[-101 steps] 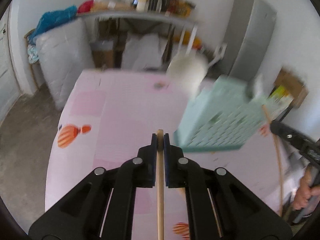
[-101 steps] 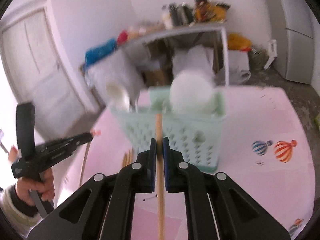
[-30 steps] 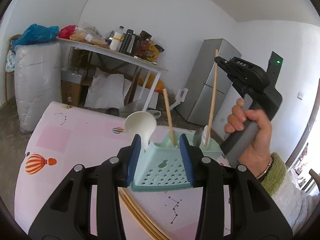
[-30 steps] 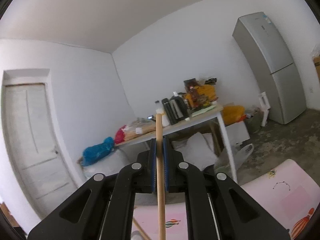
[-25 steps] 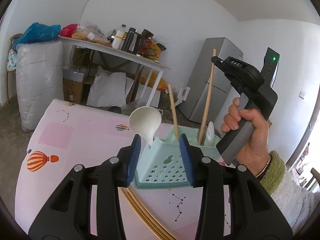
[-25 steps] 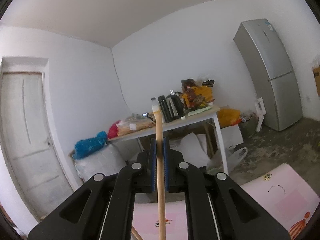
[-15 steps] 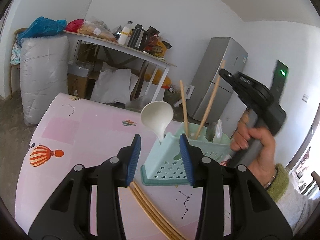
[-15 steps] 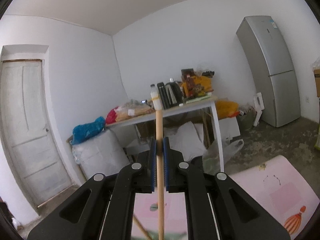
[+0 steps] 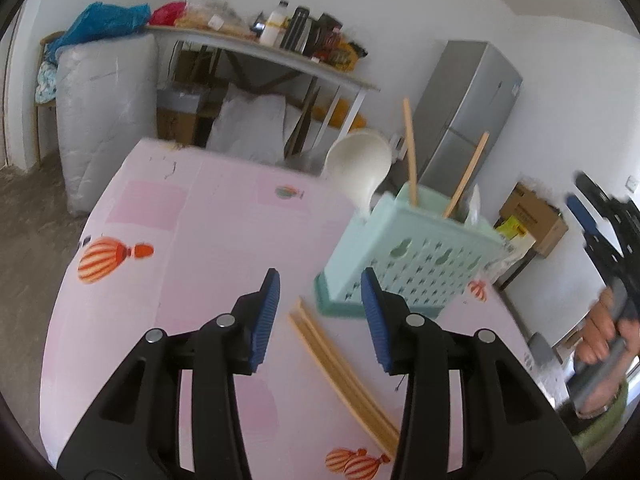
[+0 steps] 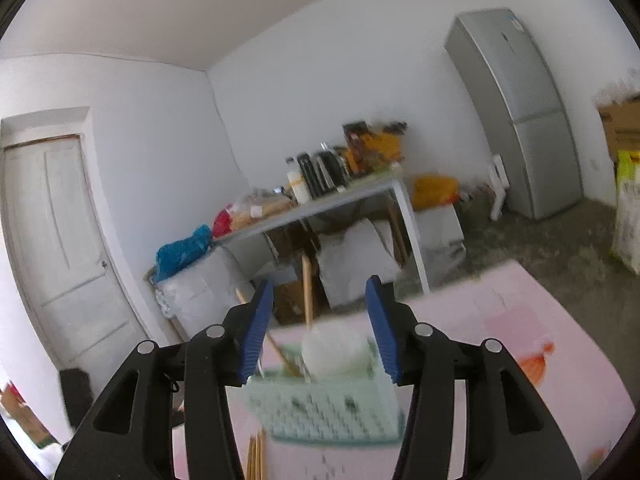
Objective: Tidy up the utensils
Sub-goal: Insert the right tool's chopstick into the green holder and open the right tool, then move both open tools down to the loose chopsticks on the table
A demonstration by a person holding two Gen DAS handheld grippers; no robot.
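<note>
Left wrist view: left gripper point(image 9: 320, 304) stands part open and empty, aimed down at chopsticks point(image 9: 340, 364) lying loose on the pink table point(image 9: 168, 240) just before the basket point(image 9: 408, 264), presumably the next pickup. Basket stands upright so ladle point(image 9: 360, 168) and two chopsticks point(image 9: 410, 152) lean inside it. Right gripper point(image 10: 318, 332) has just been opening; nothing sits between its pads, consistent with a stick released into the basket.

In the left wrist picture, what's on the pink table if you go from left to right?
Orange balloon print → loose wooden chopsticks → white ladle → mint basket holding two chopsticks.
</note>
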